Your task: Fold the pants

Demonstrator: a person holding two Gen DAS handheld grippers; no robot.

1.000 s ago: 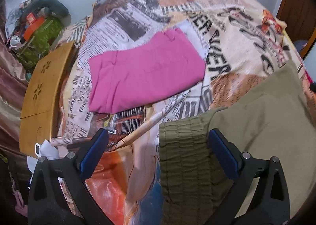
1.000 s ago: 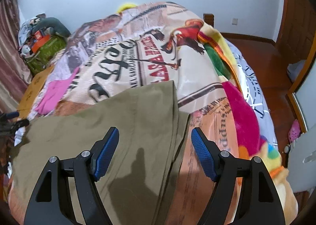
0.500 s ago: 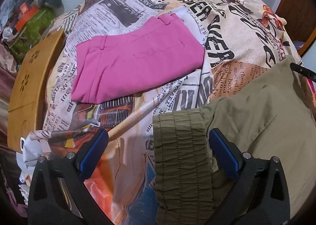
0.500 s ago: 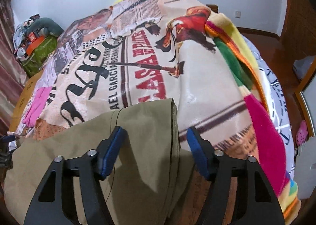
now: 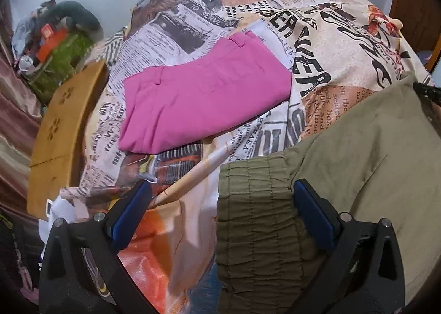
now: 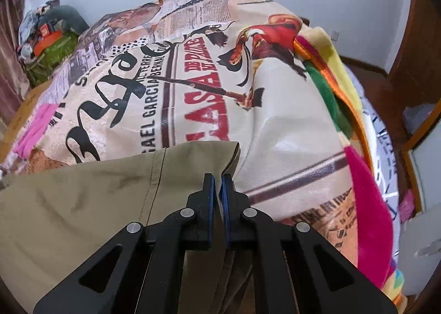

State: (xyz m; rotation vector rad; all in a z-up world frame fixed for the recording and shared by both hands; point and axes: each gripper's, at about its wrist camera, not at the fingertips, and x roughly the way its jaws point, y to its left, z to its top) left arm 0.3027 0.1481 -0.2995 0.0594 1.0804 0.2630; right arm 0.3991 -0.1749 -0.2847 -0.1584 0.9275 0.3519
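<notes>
Pinching the hem corner of the olive pants (image 6: 82, 203) in my right gripper (image 6: 217, 189); left gripper (image 5: 220, 212) gapes wide over their waistband, gripping nothing.

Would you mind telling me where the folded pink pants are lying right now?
In the left wrist view the pink pants lie folded on the printed bedspread, beyond the olive pants and beside the wooden board on the left.
</notes>
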